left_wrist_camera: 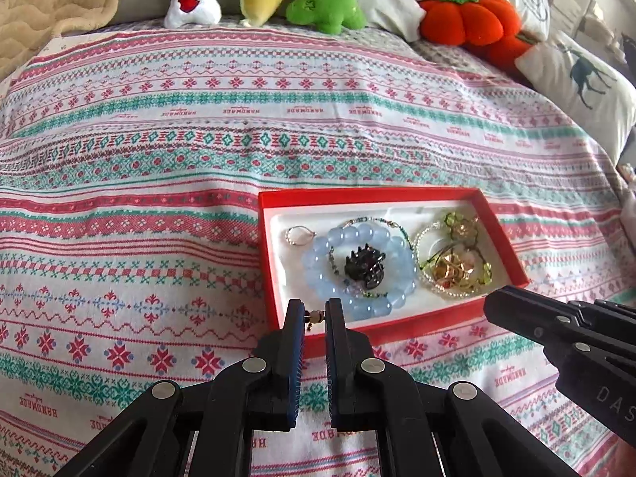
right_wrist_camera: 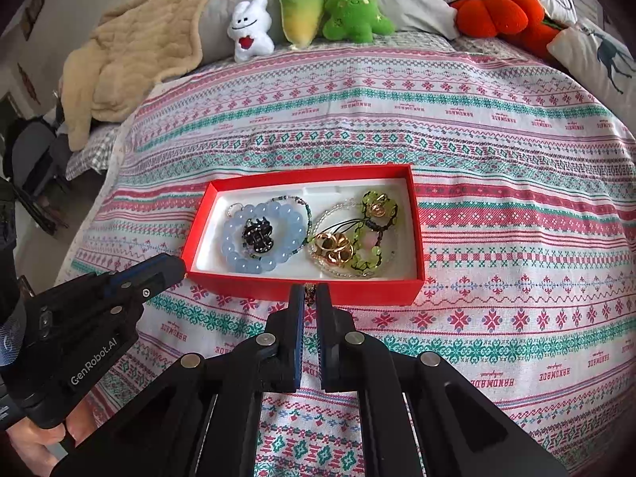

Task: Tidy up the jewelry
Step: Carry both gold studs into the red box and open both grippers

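- Nearest the lens, the left gripper point(left_wrist_camera: 315, 314) has its jaws drawn close together, and a small beaded bit of jewelry point(left_wrist_camera: 313, 317) sits between the tips; whether the pads actually pinch it cannot be told.
- Equally close in its own view, the right gripper point(right_wrist_camera: 309, 293) is pressed nearly shut, with a small dark dangling piece point(right_wrist_camera: 309, 293) seen between its tips, just in front of the red box point(right_wrist_camera: 302, 287).
- Both grippers hover just off the red box's near wall, the left one by its left near corner, the right one by the middle.
- Inside the red box, on its white liner, a blue bead bracelet point(right_wrist_camera: 254, 234) lies in the left half, ringed around a black hair claw point(right_wrist_camera: 258, 234).
- Gold rings point(right_wrist_camera: 333, 249) and green bead pieces point(right_wrist_camera: 377, 206) fill the box's right half.
- Under the box spreads a patterned bedspread point(right_wrist_camera: 477, 151).
- Far beyond the box, plush toys point(right_wrist_camera: 302, 12) line the bed's head.
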`<state>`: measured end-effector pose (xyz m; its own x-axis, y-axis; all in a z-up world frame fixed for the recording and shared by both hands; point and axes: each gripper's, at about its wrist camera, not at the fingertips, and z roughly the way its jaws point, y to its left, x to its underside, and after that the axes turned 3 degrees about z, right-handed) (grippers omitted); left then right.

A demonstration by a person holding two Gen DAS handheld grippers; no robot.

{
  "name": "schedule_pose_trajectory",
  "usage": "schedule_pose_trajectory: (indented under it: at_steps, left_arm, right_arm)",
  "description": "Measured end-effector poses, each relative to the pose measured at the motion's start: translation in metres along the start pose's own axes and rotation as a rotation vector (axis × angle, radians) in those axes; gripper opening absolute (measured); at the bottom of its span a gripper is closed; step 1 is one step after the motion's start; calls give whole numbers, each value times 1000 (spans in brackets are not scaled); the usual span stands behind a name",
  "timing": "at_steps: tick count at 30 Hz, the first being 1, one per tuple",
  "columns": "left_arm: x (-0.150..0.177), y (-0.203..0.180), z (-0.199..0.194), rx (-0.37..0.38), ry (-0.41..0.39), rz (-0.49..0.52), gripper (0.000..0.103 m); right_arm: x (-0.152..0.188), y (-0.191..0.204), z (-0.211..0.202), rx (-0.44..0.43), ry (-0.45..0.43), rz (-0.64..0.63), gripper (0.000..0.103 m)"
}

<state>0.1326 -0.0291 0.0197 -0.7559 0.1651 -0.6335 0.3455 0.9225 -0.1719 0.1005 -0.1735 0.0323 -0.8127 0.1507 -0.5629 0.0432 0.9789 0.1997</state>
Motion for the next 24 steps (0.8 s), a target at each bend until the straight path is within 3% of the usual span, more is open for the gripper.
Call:
schedule_pose_trajectory:
  at_steps: [9, 24]
  left_arm:
    - [-18, -7, 19, -26, -38, 6, 5]
    - [-34, 7, 50, -38, -38, -45, 7]
  right_arm:
    - [-25, -14, 6, -19, -58, 26, 6]
    - [-43, -21, 34, -17, -51, 23, 6]
